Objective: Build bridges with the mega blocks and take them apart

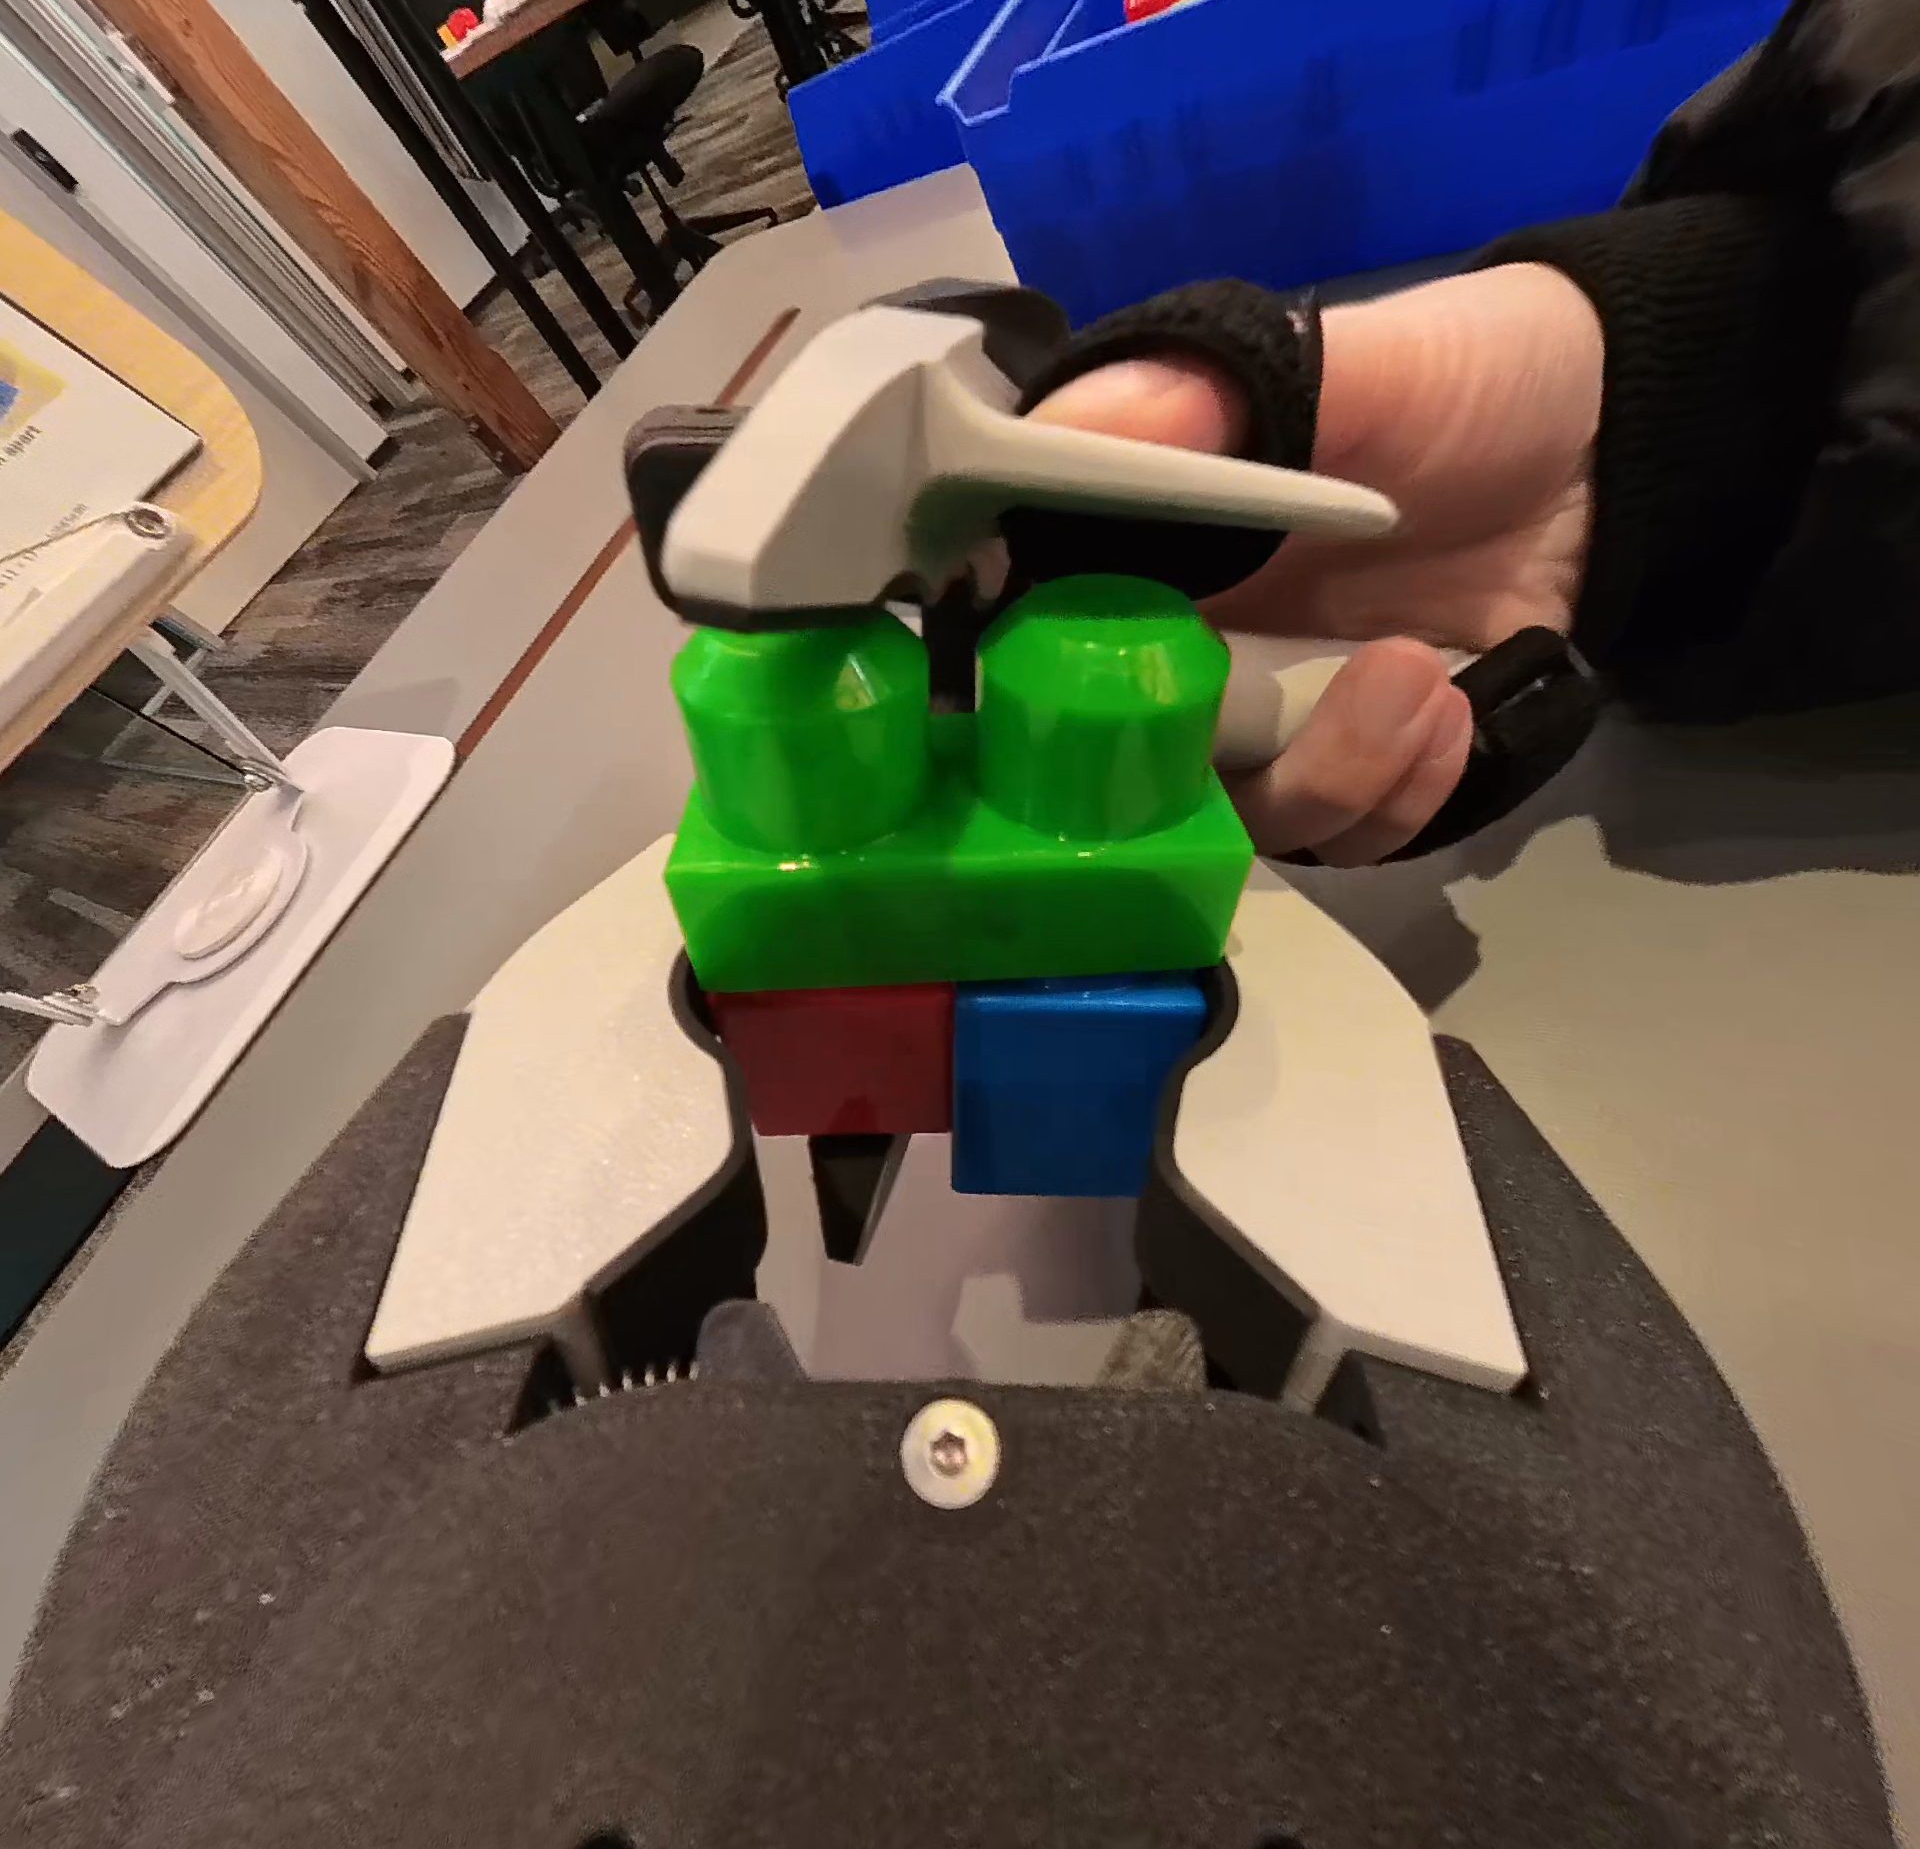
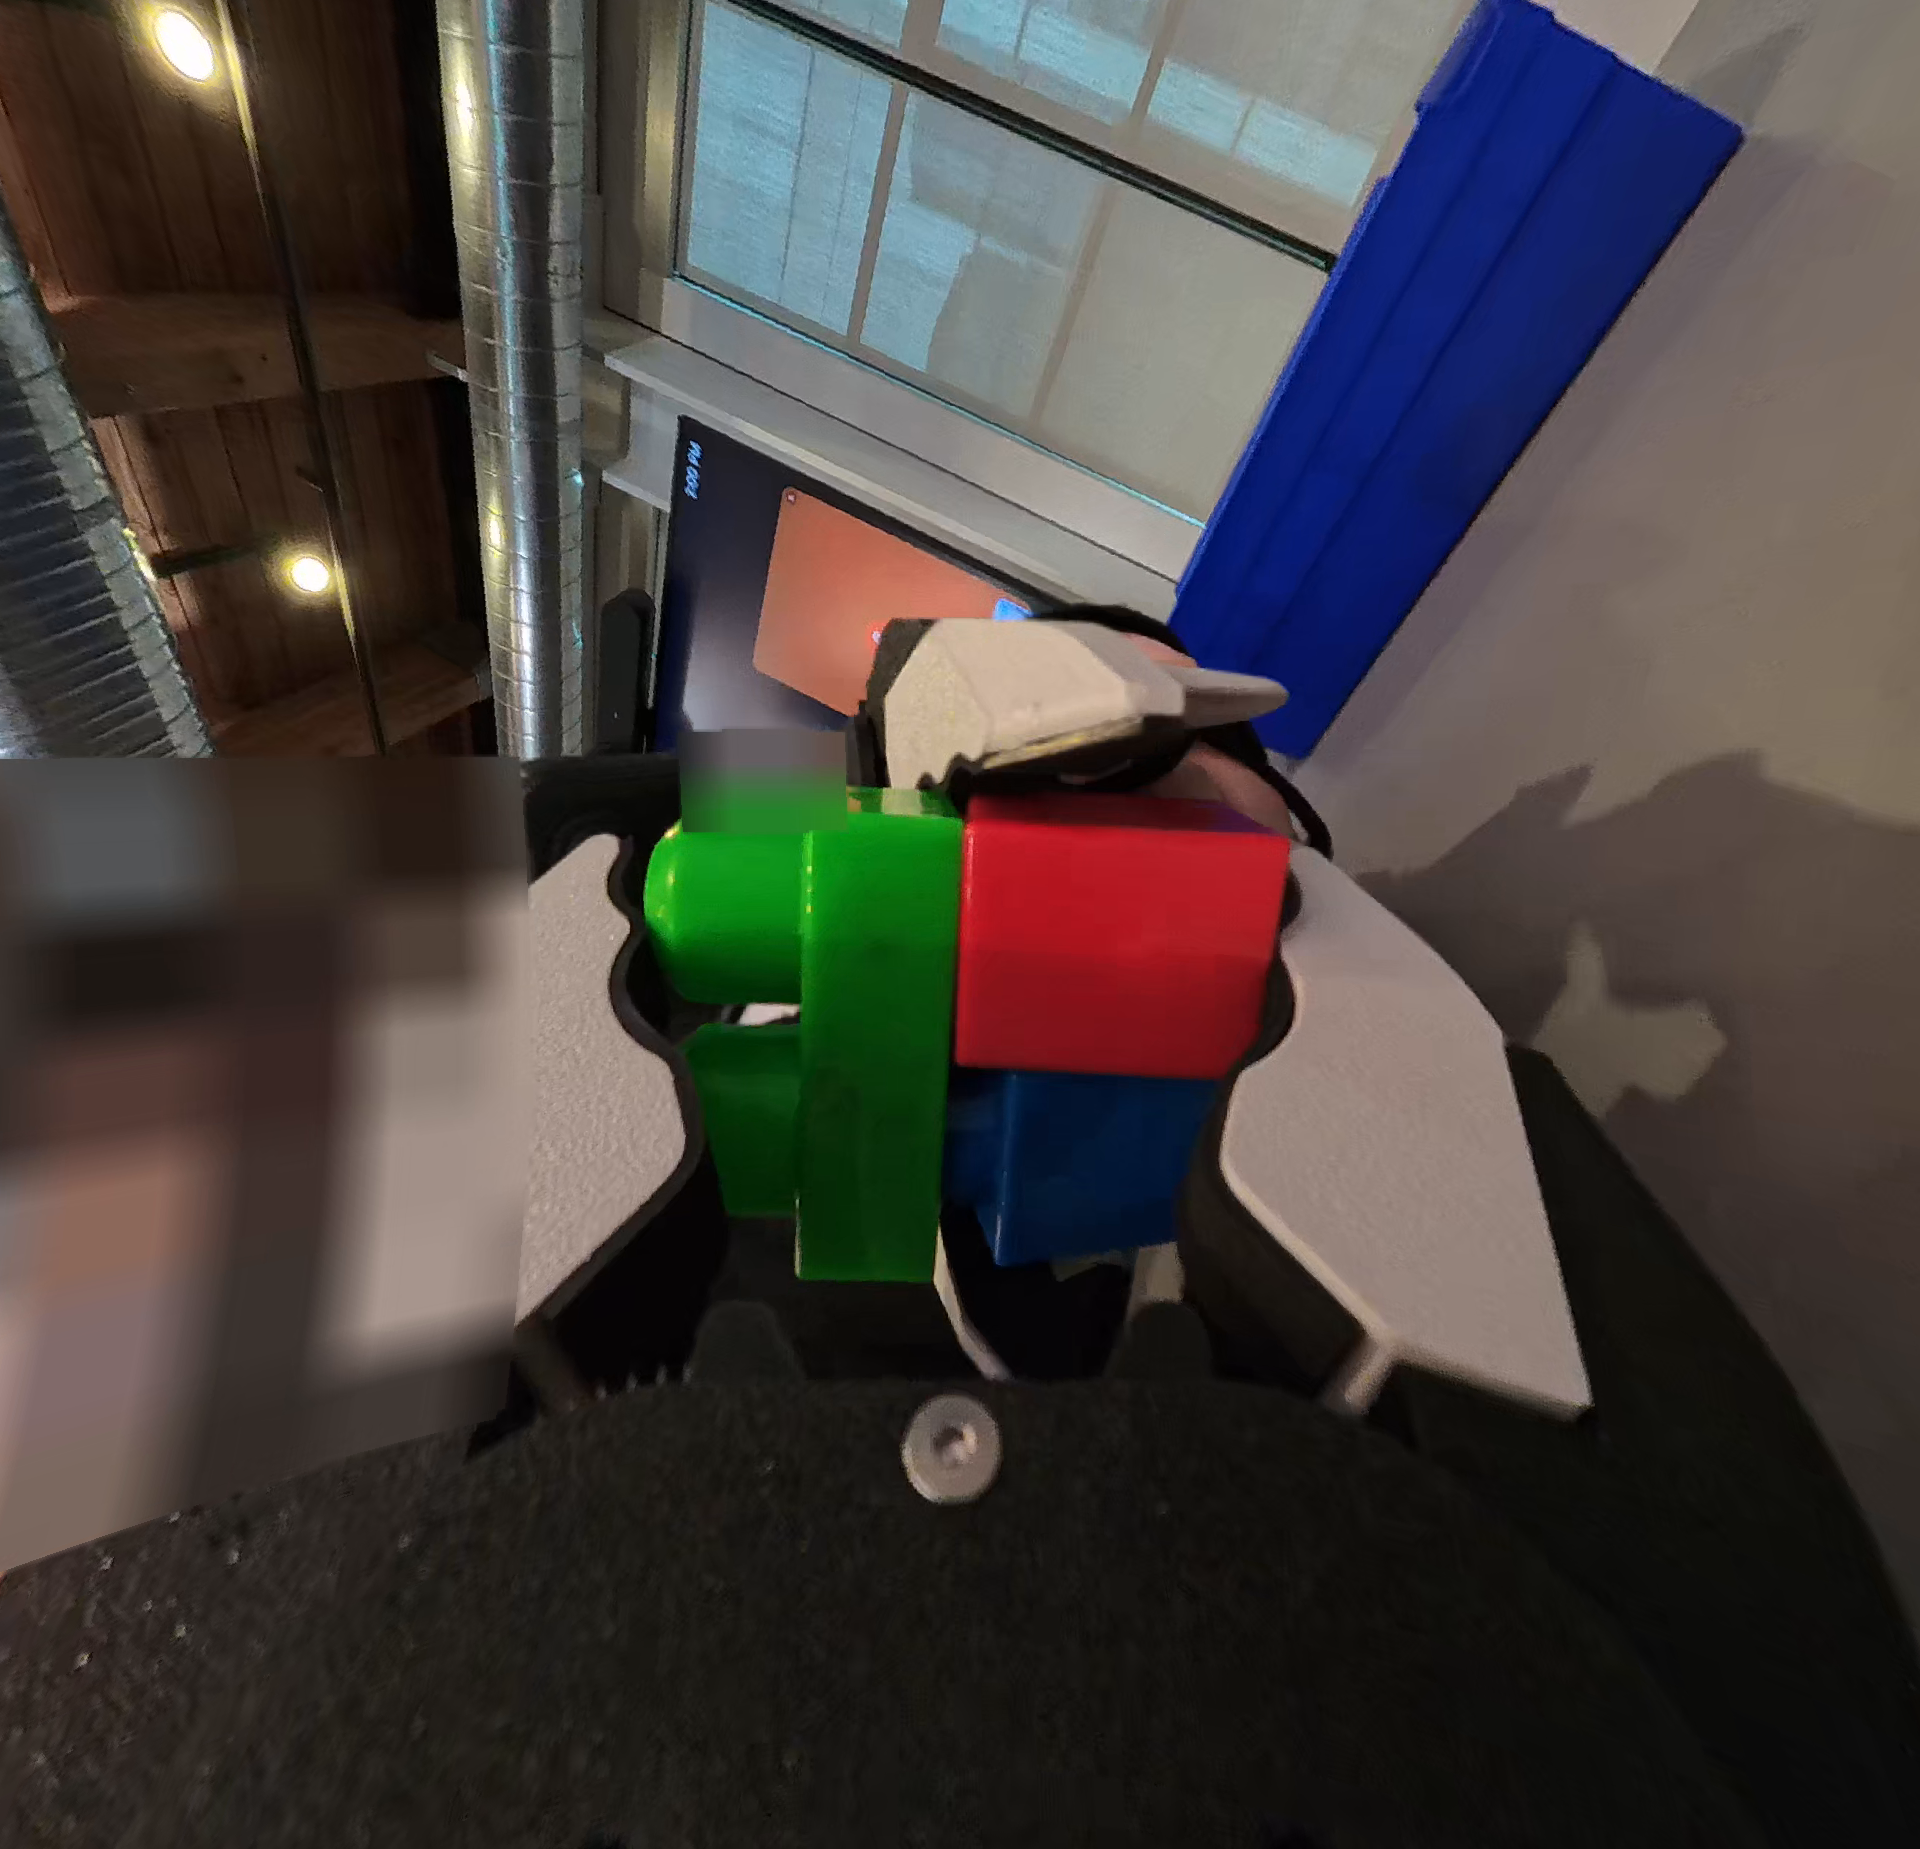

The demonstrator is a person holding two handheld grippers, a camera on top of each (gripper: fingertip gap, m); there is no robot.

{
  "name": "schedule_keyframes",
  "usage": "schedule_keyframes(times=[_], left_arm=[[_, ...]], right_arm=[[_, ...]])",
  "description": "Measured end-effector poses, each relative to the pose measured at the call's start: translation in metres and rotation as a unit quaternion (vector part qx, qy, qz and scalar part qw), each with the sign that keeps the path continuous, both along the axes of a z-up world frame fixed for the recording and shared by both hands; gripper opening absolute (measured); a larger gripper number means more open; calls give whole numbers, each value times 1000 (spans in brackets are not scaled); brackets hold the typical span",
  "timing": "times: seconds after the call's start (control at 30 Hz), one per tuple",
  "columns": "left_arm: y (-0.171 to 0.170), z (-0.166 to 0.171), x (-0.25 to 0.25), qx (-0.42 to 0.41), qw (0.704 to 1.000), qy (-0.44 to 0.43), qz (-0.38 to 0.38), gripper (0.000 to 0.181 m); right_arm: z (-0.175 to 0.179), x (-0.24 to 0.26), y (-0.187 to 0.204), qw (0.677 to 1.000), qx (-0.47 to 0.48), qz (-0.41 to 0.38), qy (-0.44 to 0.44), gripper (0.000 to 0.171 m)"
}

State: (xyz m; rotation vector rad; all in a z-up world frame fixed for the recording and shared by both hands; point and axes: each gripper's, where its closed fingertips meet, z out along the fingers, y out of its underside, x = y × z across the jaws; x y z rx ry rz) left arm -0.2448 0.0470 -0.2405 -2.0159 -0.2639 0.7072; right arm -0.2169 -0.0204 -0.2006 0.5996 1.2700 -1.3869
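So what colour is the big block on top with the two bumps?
Green. The top block shows best in the left wrist view, sitting across a red and a blue block.

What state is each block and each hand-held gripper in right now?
green block: on top, spanning the red and blue blocks
red block: joined under the green block
blue block: joined under the green block, beside red
left hand-held gripper: shut on the two lower blocks
right hand-held gripper: shut across the stack
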Motion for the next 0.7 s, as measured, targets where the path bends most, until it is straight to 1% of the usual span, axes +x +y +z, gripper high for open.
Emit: schedule_keyframes(times=[0.07,0.13,0.2,0.27,0.33,0.43,0.53,0.7], left_arm=[[1,5,1,11,1000,5,-3,89],[1,12,3,32,999,7,-3,89],[-5,17,-1,36,999,17,10,89],[-13,13,-8,22,999,15,29,89],[-18,7,-13,0,999,19,42,90],[-13,8,-10,6,999,27,32,89],[-11,12,-6,17,999,28,21,90],[-13,8,-9,11,999,27,26,89]], right_arm=[[5,1,0,1000,-12,4,-7,110],[2,6,1,1000,9,7,17,135],[-5,9,3,998,38,3,43,139],[-2,13,6,998,40,6,50,138],[-3,17,5,997,49,12,61,131],[-11,22,2,997,60,33,45,116],[-6,24,2,998,31,52,9,115],[-9,22,1,998,38,46,22,114]])
